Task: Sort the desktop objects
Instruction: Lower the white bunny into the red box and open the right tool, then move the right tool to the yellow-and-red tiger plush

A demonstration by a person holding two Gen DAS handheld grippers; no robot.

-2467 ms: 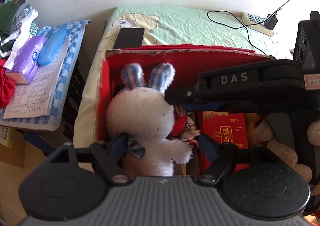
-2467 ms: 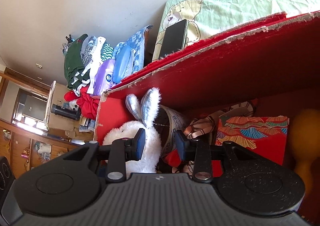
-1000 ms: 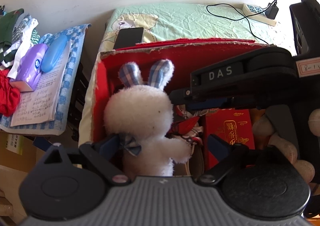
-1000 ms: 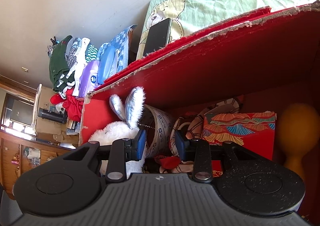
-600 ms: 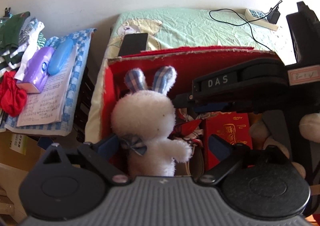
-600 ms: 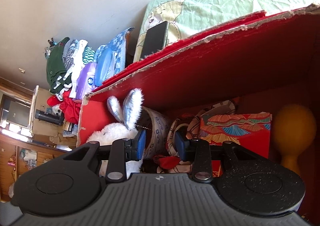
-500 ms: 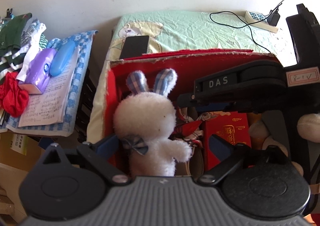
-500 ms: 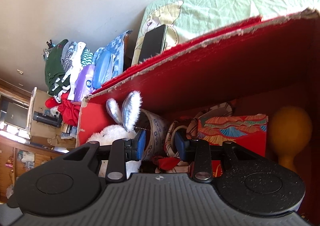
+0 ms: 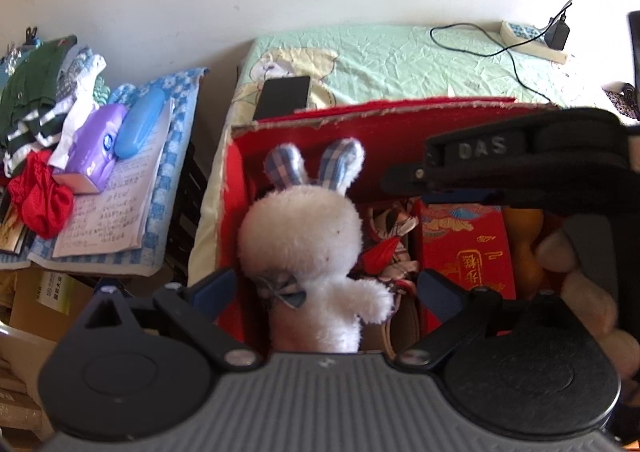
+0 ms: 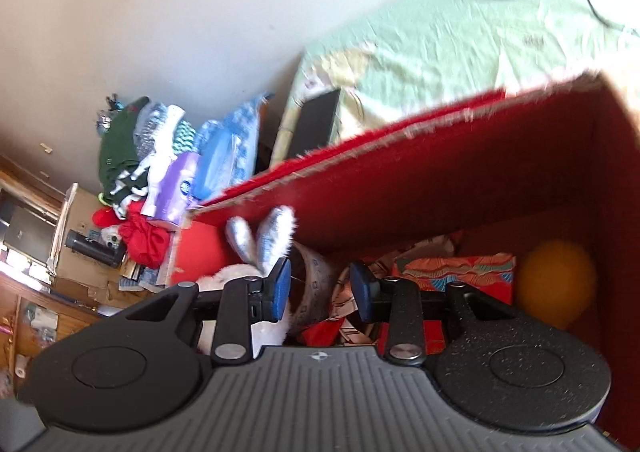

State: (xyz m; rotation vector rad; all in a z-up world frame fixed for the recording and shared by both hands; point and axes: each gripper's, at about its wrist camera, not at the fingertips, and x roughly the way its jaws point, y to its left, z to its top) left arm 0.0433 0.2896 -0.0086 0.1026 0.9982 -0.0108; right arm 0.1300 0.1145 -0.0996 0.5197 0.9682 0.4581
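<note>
We have just let go of the white plush rabbit (image 9: 304,248): a couple of seconds back our left gripper (image 9: 324,288) had its blue pads closing in on the toy's neck and arm, and now the jaws stand spread wide, one pad at 9 o'clock of the rabbit's bow and the other well off at 3 o'clock, neither touching the fur. The rabbit stands upright in the left end of the red box (image 9: 230,212), its checked ears near the back wall, so we judge this item as sorted and released. To its 3 o'clock inside the box lie a tangle of patterned ribbon or cloth (image 9: 390,236), a red gift packet with gold lettering (image 9: 468,252) and an orange rounded object (image 10: 556,280) at the far right end. Our right gripper (image 10: 320,288) has pulled up and tilted since a moment ago; the view is blurred, so it seems to be mid-motion, and its jaws are partly apart with nothing pinched between them, the gap looking onto a grey patterned band (image 10: 312,284) in the box. Outside the box, at 11 o'clock in the left view, a black phone (image 9: 284,96) lies on the green bedsheet (image 9: 400,64), and at 9 o'clock a purple tissue pack (image 9: 94,144) and a blue case (image 9: 140,124) rest on an open notebook (image 9: 108,212). With both claws free, we would guess the next move is a retreat from the box toward whichever loose item is to be sorted next; which one, we cannot tell.
</note>
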